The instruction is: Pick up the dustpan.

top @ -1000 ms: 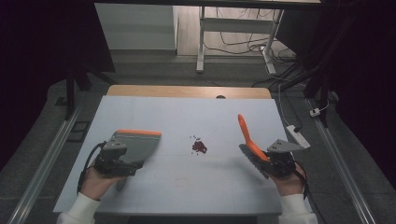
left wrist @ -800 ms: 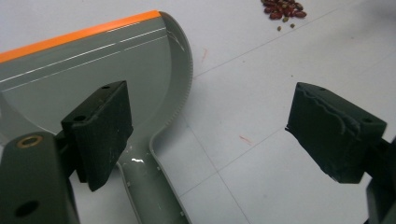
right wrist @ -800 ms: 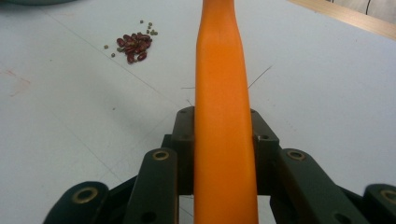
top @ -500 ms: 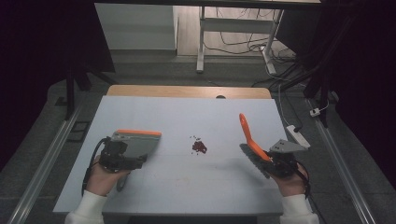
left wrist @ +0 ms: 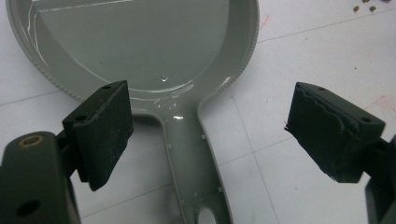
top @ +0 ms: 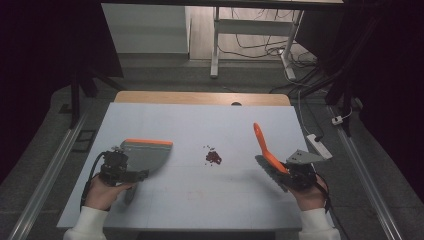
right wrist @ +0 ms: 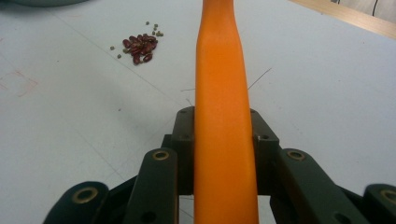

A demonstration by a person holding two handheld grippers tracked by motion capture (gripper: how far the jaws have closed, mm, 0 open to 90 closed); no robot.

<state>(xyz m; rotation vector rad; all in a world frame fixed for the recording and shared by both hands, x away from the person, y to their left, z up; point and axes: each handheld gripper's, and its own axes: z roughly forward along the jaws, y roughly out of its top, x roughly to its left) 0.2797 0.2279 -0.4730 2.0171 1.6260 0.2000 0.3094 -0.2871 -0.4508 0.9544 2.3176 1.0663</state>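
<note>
The left gripper (top: 131, 171) sits at the left of the table (top: 200, 125), just behind the grey dustpan (top: 145, 157). Its jaws stand wide apart and grip nothing: in the left gripper view the dustpan's handle (left wrist: 194, 158) runs up between the two pads (left wrist: 100, 130) with clear gaps on either side. That placing looks deliberate — the handle is lined up down the middle of the opening, so closing the jaws would likely catch it. The pan's orange lip points away from the hand, and the pan lies flat on the table, a position suited to receiving what gets swept into it.

Ahead and to the right of that gripper, well apart from both tools, lies the small heap of red beans (top: 213, 157), with a few paler bits scattered just beyond it. What the paler bits are is hard to say at this size — perhaps smaller seeds.

Farther right, the right gripper (top: 295, 172) is clenched on the orange brush (top: 264, 145). In the right gripper view the brush handle (right wrist: 222, 116) rises straight out from between the closed jaws, and the beans (right wrist: 140, 45) lie ahead and to its left. Held so, the brush is ready to push the beans toward the pan.
</note>
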